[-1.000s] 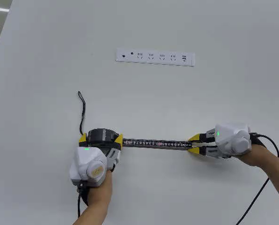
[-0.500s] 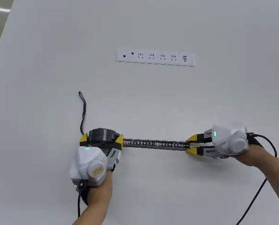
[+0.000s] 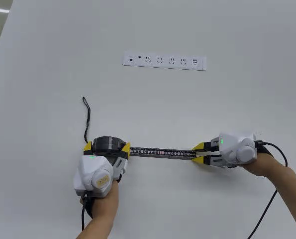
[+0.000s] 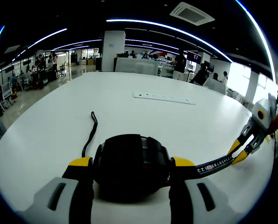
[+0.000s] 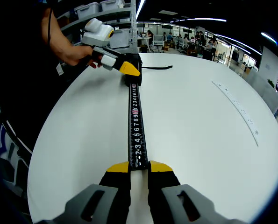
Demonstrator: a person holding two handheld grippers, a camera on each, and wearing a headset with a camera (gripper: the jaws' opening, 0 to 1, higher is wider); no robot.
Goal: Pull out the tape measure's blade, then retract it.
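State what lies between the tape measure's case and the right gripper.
The blade lies stretched along the white table, running from the case to the right gripper, whose jaws pinch its end. The head view shows this.

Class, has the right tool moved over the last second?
Yes. Against the power strip, the right tool has slid left, carrying the blade toward the tape measure.

The left gripper [image 3: 107,148] points away from the person. Its jaws squeeze the tape measure [image 3: 108,144] from both sides. The left hand [image 3: 103,199] holds on behind those jaws. The right gripper [image 3: 198,154] points sideways, toward the left jaws. Its jaws are pinched on the blade [image 3: 162,152] tip. The right hand [image 3: 261,162] sits behind them, with the arm stretched out.
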